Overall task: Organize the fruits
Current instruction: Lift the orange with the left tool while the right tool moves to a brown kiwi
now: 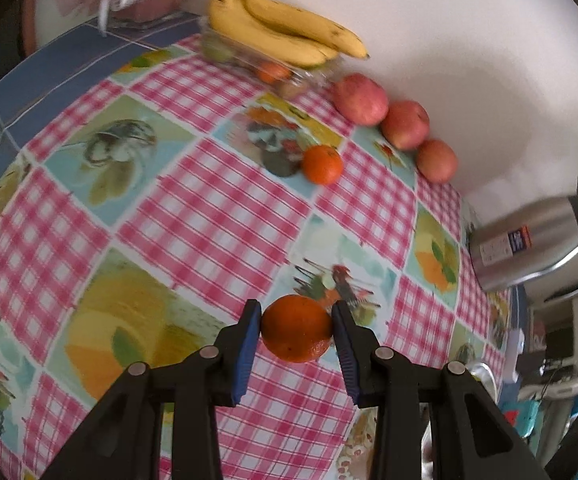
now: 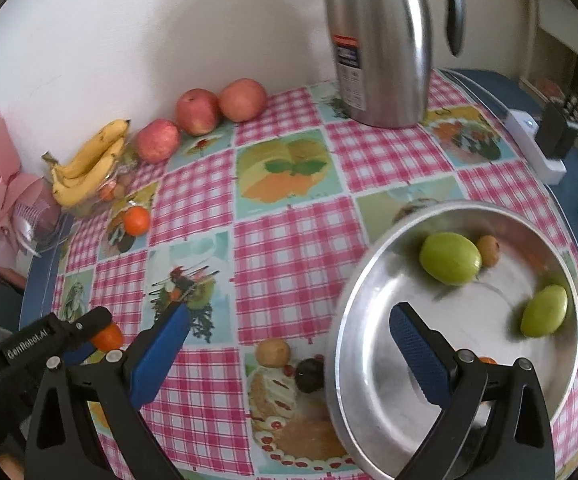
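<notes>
My left gripper [image 1: 296, 330] is shut on a tangerine [image 1: 296, 328] just above the checked tablecloth; it also shows at the lower left of the right wrist view [image 2: 107, 336]. A second tangerine [image 1: 322, 164] lies further back. Three red apples [image 1: 360, 98] line the wall beside a banana bunch [image 1: 285, 32] on a clear tray. My right gripper [image 2: 289, 328] is open and empty, its right finger over a metal bowl [image 2: 369, 280] that holds two green fruits [image 2: 450, 258] and a small brown fruit [image 2: 488, 250].
A steel thermos jug [image 2: 381, 44] stands at the back by the wall. A small brown fruit [image 2: 273, 353] and a dark fruit [image 2: 309, 374] lie left of the bowl. A pink gift box [image 2: 5, 184] sits at the far left. A white power strip [image 2: 535, 146] lies at the right edge.
</notes>
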Tool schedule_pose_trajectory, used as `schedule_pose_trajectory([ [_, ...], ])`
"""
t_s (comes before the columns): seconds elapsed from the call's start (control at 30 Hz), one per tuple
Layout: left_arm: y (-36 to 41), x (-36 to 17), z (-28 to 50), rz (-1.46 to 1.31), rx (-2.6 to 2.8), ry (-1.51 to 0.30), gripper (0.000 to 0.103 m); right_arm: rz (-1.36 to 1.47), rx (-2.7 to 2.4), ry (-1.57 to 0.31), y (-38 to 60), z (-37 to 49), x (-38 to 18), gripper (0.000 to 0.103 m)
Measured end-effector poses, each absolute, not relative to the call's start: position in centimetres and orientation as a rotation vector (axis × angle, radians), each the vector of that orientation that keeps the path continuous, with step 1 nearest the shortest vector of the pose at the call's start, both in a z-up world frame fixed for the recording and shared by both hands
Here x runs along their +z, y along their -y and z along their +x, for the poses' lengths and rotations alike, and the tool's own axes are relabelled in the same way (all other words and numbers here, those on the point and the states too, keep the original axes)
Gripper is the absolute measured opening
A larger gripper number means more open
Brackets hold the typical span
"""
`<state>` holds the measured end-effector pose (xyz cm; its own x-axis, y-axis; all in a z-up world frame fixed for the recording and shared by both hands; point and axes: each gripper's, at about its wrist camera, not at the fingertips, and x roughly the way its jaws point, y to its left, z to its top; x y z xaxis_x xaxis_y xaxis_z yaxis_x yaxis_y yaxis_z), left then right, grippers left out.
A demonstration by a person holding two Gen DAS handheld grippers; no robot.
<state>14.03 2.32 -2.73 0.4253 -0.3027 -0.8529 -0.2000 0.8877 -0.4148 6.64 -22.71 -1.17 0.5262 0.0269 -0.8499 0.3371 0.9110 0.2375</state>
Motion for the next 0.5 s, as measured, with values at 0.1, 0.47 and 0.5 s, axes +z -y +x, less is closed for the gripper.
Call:
schedule_pose_trajectory([
  [0.1, -2.8, -2.5, 14.0, -0.518, -0.065, -1.137, 0.039, 0.385, -0.166, -1.009, 22.0, 7.0, -1.3, 0.100],
  [0.47, -2.5, -2.9, 14.1, -0.510, -0.071, -1.160, 0.039, 0.308, -0.142, -1.045, 20.4, 7.6, -1.9, 0.098],
  [0.5, -2.6, -3.0, 14.1, -0.513, -0.068, -1.163, 0.039, 0.304, -0.139, -1.050, 20.3, 7.6, -2.0, 0.098],
])
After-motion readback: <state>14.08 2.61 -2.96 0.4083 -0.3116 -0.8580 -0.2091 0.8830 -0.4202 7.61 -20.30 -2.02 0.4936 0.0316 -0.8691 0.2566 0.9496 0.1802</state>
